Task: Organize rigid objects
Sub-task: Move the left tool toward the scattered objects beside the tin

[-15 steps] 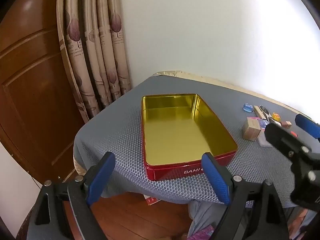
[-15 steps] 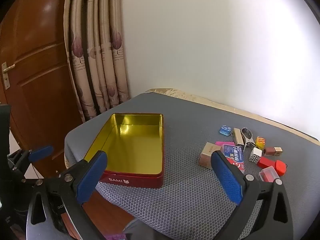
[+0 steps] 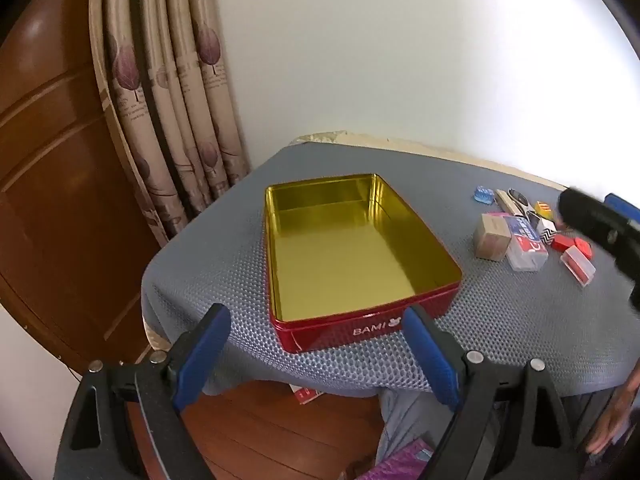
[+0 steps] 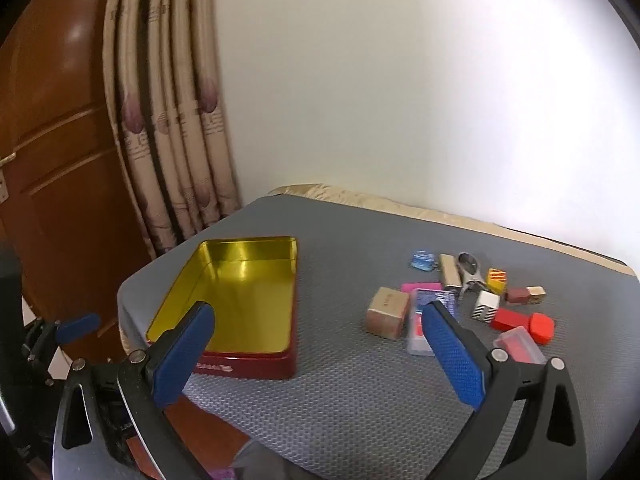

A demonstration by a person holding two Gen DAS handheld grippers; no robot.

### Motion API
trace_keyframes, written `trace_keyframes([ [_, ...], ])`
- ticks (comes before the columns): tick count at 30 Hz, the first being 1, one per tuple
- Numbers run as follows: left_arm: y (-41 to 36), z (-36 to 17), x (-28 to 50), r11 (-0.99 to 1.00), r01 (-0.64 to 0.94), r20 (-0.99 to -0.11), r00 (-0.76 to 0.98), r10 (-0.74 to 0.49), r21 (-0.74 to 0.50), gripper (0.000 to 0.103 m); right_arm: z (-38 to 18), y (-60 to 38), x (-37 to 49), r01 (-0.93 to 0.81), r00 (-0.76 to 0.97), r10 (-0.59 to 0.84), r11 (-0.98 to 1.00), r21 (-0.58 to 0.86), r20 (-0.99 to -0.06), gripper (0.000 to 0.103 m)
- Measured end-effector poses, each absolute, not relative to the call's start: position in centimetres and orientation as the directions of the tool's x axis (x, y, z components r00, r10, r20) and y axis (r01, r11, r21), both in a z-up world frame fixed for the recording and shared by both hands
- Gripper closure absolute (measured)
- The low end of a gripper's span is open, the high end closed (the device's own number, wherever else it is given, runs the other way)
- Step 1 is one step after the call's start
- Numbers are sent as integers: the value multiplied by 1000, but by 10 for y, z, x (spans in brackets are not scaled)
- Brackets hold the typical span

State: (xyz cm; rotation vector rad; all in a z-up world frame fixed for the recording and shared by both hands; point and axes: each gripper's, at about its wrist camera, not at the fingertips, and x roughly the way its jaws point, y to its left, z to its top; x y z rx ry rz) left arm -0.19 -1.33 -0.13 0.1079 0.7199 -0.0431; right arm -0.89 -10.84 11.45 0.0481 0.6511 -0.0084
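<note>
An open red tin with a gold inside [image 3: 352, 248] sits empty on the grey mat, also in the right wrist view [image 4: 236, 300]. A cluster of small rigid objects lies to its right: a tan cube [image 4: 387, 312], a clear blue-and-red case [image 4: 424, 320], a striped block [image 4: 486, 306], red pieces [image 4: 524, 322], nail clippers [image 4: 470, 272]. The cube shows in the left wrist view [image 3: 492, 236] too. My left gripper [image 3: 316, 348] is open and empty at the table's near edge before the tin. My right gripper [image 4: 320, 352] is open and empty, above the mat between tin and cluster.
The grey mat covers a small table [image 3: 208, 264] whose near and left edges drop to a wooden floor [image 3: 260, 428]. A curtain [image 3: 172, 92] and a wooden door [image 3: 52, 160] stand left. A white wall [image 4: 400, 100] is behind.
The right gripper has moved forward and right, closer to the cluster of small objects. The left gripper has moved a little nearer the tin. Both stay open.
</note>
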Motion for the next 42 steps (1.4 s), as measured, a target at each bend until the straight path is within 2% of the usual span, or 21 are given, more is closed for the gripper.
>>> trace_keyframes([
  [6, -19, -4, -2, 992, 102, -674, 738, -22, 79, 13, 128, -154, -20, 120, 796, -77, 992, 32, -600, 0],
  [11, -27, -7, -5, 988, 136, -686, 726, -50, 71, 13, 135, -219, -34, 268, 770, -218, 963, -6, -599, 0],
  [21, -65, -15, 1, 976, 216, -757, 640, -128, 18, 13, 102, -366, -71, 566, 576, -469, 820, -88, -670, 0],
  [29, -132, -13, 28, 949, 316, -795, 574, -197, -8, 13, 52, -441, -94, 653, 461, -446, 756, -48, -768, 0],
  [34, -180, -14, 63, 903, 430, -836, 492, -244, -10, 13, 22, -456, -97, 653, 419, -402, 757, -38, -814, 0],
  [42, -210, -13, 126, 878, 477, -860, 438, -262, -24, 13, 6, -461, -94, 657, 409, -342, 754, 13, -846, 0],
])
